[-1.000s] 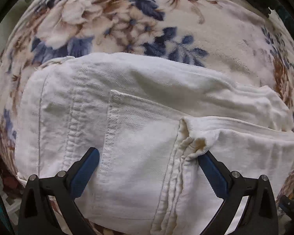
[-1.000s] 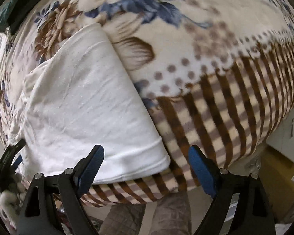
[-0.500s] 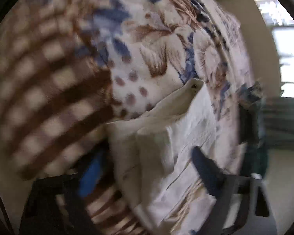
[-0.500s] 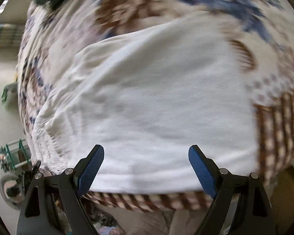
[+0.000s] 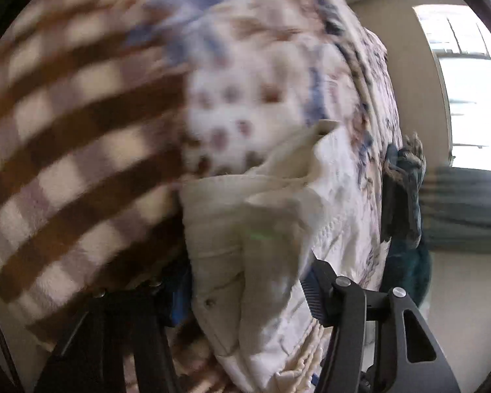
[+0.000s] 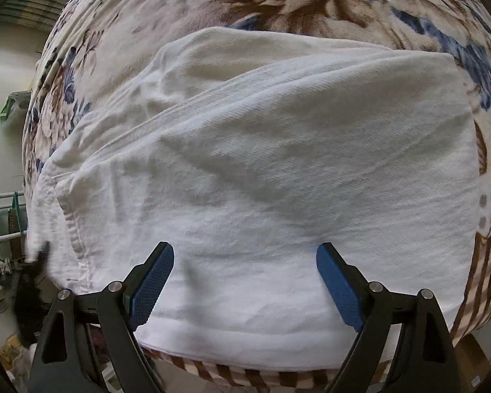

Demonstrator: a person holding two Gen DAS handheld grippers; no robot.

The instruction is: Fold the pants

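A: Left wrist view is smeared. The brown-striped and blue-flowered plush blanket (image 5: 91,137) is pure motion blur, pattern edges gone.
B: Left gripper (image 5: 245,291)?
A: Its left finger is a dark blur, blue pad barely showing. Bunched white cotton pants (image 5: 245,229) fill the gap; can't tell if the jaws pinch them.
B: Right wrist view?
A: Sharp, but the pants' near hem runs behind the right gripper (image 6: 245,278) fingers. The blanket is cut off by the frame on every side.
B: Dark teal bundle (image 5: 406,196) by the window?
A: Too blurred to identify.
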